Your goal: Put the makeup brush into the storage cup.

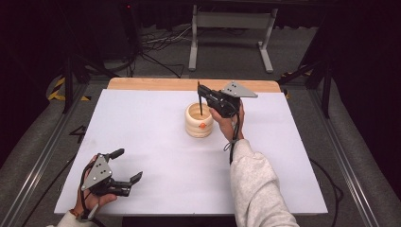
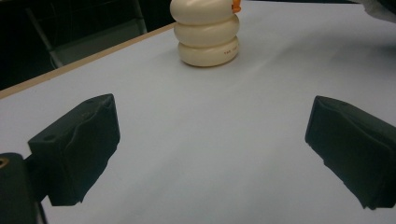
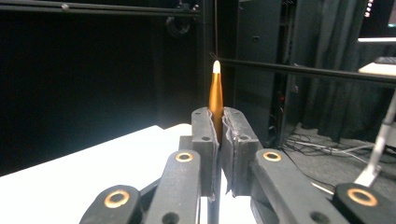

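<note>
A cream holder [image 1: 198, 120] made of stacked rings stands at the middle of the white table, with a small orange piece [image 1: 202, 125] on its front. My right gripper [image 1: 202, 90] hovers just above it, shut on a thin pen [image 1: 200, 101] whose lower end reaches down into the holder's opening. In the right gripper view the pen [image 3: 215, 95] is gold-orange with a white tip and is clamped between the jaws of the right gripper [image 3: 219, 126]. My left gripper [image 1: 127, 164] rests open near the front left corner. Ahead of its jaws [image 2: 210, 149], far off, stands the holder [image 2: 207, 30].
The white sheet [image 1: 156, 156] covers the table, with a wooden strip [image 1: 156, 84] along its far edge. A grey stand [image 1: 194, 38] and cables sit on the floor beyond. Metal rails [image 1: 42, 151] run along both sides.
</note>
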Demonstrator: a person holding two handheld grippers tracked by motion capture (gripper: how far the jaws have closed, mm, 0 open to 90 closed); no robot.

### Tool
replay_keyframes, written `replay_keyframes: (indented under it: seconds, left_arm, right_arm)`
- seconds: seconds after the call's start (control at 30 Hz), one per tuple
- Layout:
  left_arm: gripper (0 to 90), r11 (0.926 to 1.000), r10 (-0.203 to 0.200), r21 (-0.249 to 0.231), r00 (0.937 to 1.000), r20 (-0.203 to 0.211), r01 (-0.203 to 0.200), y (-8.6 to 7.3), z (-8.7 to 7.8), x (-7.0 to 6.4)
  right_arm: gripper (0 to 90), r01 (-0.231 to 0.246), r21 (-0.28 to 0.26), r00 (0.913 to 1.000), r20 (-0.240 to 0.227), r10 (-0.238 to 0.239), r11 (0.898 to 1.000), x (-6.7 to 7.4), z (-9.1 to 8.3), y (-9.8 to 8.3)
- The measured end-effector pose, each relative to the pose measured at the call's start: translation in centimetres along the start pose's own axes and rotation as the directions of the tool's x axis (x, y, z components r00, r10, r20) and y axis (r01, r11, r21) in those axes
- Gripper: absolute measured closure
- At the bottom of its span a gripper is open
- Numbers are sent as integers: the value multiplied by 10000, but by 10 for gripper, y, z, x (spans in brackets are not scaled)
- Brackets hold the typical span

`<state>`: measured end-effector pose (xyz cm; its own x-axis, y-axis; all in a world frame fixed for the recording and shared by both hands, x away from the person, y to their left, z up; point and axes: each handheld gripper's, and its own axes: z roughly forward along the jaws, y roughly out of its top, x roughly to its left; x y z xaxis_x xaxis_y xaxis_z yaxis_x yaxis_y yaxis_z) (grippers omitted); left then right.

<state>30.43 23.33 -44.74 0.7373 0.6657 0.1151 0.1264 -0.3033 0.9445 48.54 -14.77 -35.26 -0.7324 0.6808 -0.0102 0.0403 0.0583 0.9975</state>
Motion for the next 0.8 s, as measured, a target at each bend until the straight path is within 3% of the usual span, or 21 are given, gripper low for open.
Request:
replay_keyframes:
  seconds: [0.8]
  left_arm:
    - [43,10000,-5,98,10000,-4,5,0,0,-1]
  right_arm:
    - [846,-460,310,9989,116,457,9985,-2,-5,-29]
